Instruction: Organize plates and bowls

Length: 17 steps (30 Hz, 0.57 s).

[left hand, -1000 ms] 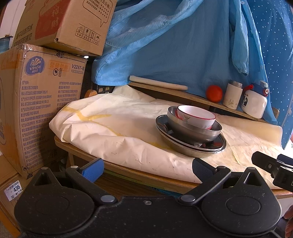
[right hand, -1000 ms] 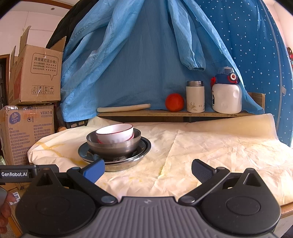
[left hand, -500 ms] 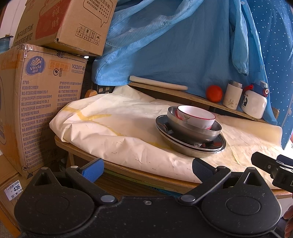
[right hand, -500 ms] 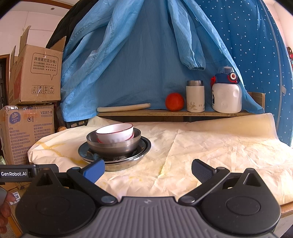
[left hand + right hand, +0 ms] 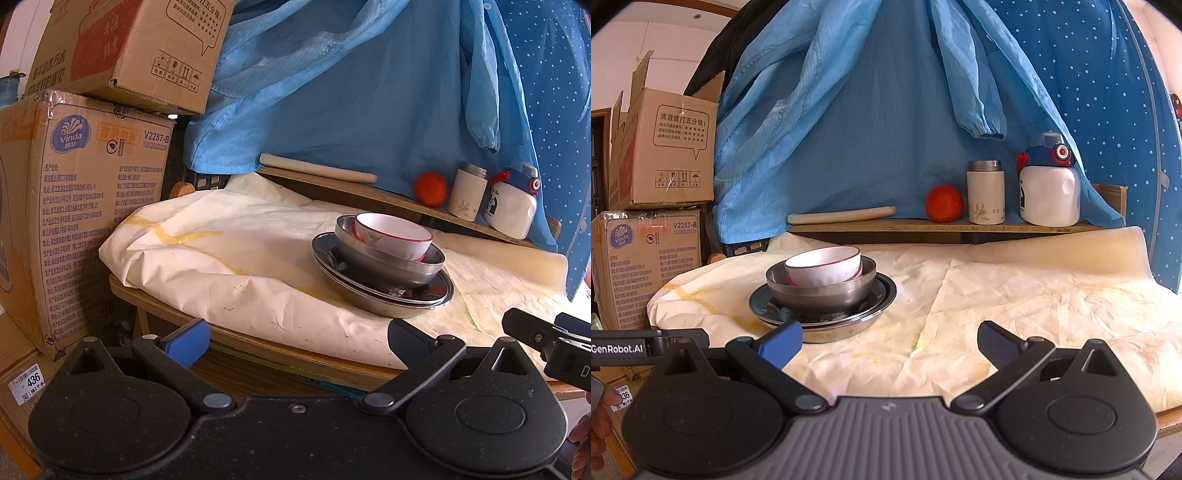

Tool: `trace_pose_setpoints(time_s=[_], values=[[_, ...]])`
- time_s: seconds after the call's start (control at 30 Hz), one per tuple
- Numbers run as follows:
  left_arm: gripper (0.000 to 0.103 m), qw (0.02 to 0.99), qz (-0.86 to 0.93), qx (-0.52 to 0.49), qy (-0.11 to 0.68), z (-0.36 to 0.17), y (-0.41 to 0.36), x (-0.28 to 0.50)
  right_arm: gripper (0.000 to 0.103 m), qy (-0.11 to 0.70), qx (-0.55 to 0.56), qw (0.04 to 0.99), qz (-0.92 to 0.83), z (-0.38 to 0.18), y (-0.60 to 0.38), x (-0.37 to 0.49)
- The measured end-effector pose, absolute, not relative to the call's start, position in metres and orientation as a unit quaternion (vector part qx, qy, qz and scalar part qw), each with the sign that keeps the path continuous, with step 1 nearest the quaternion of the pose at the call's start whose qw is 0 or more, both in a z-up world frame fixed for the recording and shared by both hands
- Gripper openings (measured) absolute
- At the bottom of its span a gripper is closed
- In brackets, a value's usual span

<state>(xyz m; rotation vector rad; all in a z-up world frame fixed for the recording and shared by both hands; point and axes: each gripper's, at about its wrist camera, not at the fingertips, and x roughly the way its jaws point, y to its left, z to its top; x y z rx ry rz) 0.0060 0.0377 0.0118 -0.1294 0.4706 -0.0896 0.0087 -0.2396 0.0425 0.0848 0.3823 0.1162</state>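
A white bowl with a red rim (image 5: 397, 238) (image 5: 825, 267) sits inside a steel bowl (image 5: 384, 264) (image 5: 822, 291), which stands on stacked steel plates (image 5: 388, 299) (image 5: 827, 325) on the paper-covered table (image 5: 1034, 295). My left gripper (image 5: 297, 341) is open and empty, held off the table's front edge, left of the stack. My right gripper (image 5: 890, 343) is open and empty over the table's near edge, its left finger (image 5: 781, 343) just in front of the plates. Each gripper's body shows at the edge of the other's view.
Cardboard boxes (image 5: 74, 206) are stacked left of the table. A low wooden shelf (image 5: 942, 226) at the back carries a rolled sheet (image 5: 842, 215), an orange (image 5: 943, 203), a white flask (image 5: 985, 192) and a white bottle (image 5: 1049, 190). Blue garments (image 5: 886, 110) hang behind.
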Motion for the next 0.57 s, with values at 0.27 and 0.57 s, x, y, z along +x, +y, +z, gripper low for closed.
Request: trace_pose_setpoints(time_s=[0.27,0.57], values=[[0.102,0.964,-0.052,-0.066,0.250,0.0134,0.0359,0.0075,0.103,0.190,0.042,0.979,0.058,0.0424,-0.2394,0.0085],[0.102,0.964,-0.052,-0.047,0.255,0.0132,0.0316,0.0078,0.103,0.192,0.043,0.979,0.057,0.0399,-0.2394,0.0081]])
